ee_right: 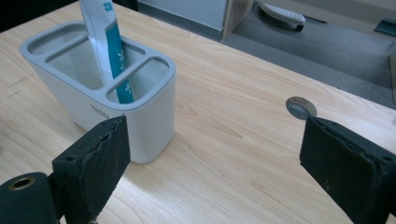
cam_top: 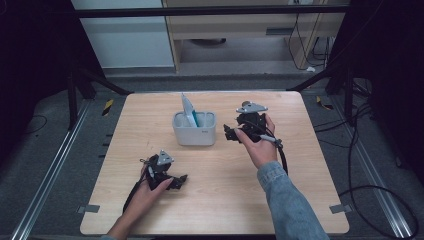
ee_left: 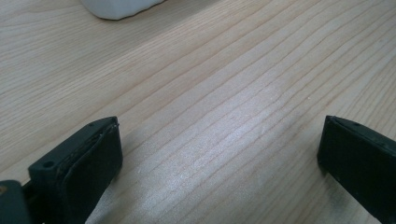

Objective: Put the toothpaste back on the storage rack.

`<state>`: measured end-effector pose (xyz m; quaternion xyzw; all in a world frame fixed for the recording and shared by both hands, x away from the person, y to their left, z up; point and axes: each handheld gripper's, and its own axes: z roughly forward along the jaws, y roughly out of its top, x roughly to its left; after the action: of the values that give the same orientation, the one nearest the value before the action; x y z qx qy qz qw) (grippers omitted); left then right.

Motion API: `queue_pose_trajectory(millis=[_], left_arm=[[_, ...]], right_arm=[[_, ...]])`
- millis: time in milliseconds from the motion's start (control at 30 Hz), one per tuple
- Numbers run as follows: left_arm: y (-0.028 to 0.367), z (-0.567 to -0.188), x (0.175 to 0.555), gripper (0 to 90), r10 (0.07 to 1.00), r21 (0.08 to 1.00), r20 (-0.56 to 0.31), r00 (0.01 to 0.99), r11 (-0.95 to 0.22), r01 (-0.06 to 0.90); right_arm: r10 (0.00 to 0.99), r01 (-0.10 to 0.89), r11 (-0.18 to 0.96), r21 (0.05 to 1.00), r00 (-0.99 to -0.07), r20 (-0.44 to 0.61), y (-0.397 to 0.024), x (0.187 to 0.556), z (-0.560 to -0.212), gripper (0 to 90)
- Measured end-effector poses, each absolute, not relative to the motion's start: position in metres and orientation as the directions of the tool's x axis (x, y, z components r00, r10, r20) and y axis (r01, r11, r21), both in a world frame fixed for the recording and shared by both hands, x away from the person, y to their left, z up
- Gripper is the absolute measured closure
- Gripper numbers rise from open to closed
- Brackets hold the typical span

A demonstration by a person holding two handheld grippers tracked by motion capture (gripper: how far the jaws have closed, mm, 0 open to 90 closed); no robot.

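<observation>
My left tool (cam_top: 181,178) low over bare worktop (cam_top: 225,200), jaws apart, empty. My right tool (cam_top: 231,133) jaws apart, just beside grey holder (cam_top: 194,134) with tube (cam_top: 189,111) upright inside. Risk: sideways nudge tips holder, tube spills

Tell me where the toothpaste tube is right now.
The toothpaste tube stands tilted in the grey holder at the table's centre in the high view, just left of the right gripper.
</observation>
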<state>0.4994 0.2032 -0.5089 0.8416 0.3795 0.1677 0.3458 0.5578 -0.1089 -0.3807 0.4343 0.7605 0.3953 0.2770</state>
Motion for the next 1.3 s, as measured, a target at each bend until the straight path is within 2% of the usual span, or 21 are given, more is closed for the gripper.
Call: queue_pose_trajectory(millis=[100,167,200,333,1300], left_arm=[[0.203,-0.509,0.499,0.0,0.755,0.709,0.02,0.656,-0.473,0.523],[0.203,-0.509,0.499,0.0,0.755,0.709,0.02,0.656,-0.473,0.523],[0.203,-0.509,0.499,0.0,0.755,0.709,0.02,0.656,-0.473,0.522],[0.203,-0.509,0.499,0.0,0.754,0.709,0.02,0.656,-0.473,0.522],[0.203,-0.509,0.499,0.0,0.755,0.71,0.019,0.655,-0.472,0.523]], right_arm=[[0.881,0.445,0.318,0.837,-0.466,-0.086,-0.115,0.557,-0.381,9.2],[0.879,0.439,0.312,0.843,-0.469,-0.081,-0.123,0.555,-0.383,15.6],[0.879,0.439,0.312,0.843,-0.469,-0.081,-0.123,0.555,-0.383,15.6],[0.88,0.447,0.311,0.839,-0.469,-0.076,-0.137,0.552,-0.388,10.1],[0.907,0.488,0.311,0.816,-0.409,-0.1,-0.186,0.545,-0.421,8.2]])
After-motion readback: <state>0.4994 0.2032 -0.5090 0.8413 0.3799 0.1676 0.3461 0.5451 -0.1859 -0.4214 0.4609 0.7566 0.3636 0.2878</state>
